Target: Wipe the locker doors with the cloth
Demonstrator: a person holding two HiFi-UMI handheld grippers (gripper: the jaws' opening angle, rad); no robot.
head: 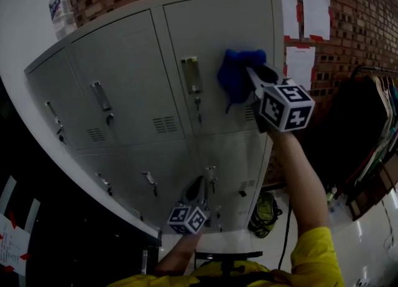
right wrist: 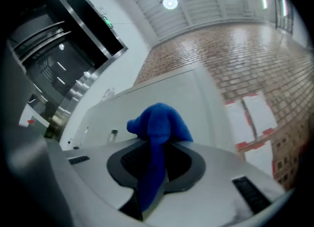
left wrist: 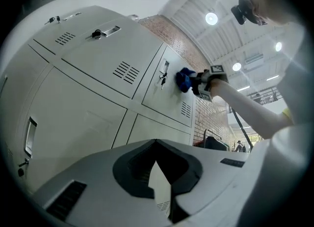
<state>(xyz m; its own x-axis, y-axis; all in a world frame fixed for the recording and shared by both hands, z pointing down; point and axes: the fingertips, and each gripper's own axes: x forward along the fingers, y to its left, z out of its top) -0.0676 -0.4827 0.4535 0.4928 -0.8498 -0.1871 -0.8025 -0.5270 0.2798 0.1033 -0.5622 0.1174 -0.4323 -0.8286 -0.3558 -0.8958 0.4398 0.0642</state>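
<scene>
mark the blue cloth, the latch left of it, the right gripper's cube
blue cloth (head: 235,76), head view, middle of the bunch
latch (head: 191,74), head view, its metal plate
marker cube (head: 286,108), head view, front face

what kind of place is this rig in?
Likely a staff changing or locker area in an industrial-style building: a bank of grey metal lockers, a brick wall with paper notices, and a rack of hanging clothes.

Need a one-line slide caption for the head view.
Right gripper holds a blue cloth to the upper right locker door; left gripper hangs low by the bottom row.
</scene>
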